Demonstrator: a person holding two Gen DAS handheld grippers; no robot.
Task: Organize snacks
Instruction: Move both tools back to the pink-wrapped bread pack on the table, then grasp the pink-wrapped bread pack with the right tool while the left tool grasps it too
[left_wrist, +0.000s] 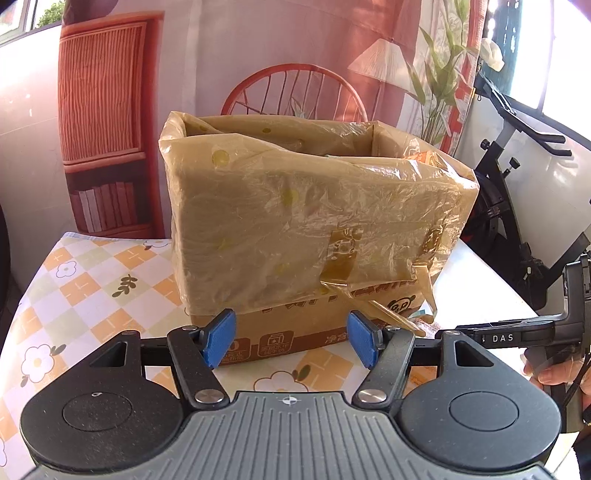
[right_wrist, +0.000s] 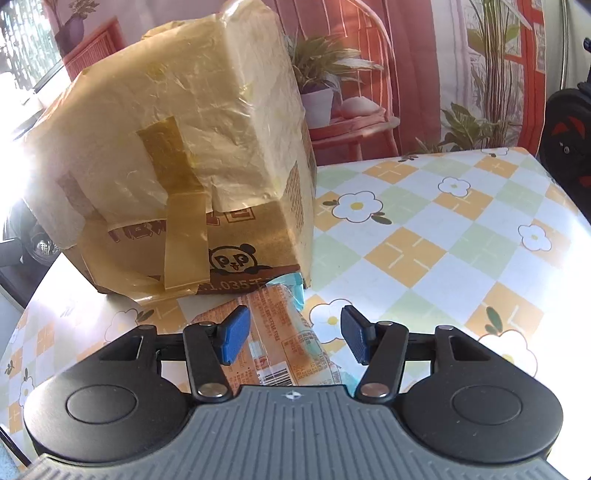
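The snack packet (right_wrist: 280, 332) lies flat on the tablecloth (right_wrist: 443, 236), touching the plastic-lined cardboard box (left_wrist: 295, 206). The right gripper (right_wrist: 291, 334) straddles it, jaws spread, not clamping. The left gripper (left_wrist: 291, 338) faces the box, jaws spread, empty.

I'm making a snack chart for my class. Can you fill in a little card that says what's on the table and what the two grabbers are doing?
Box: cardboard box lined with a yellowish plastic bag, top open, standing on the table
Snack: one orange snack packet lying flat by the box's bottom corner
Table: checked flower-print tablecloth
Left gripper: jaws open, empty, facing the box
Right gripper: jaws open, above the packet, not gripping it
Snacks inside box: cannot tell
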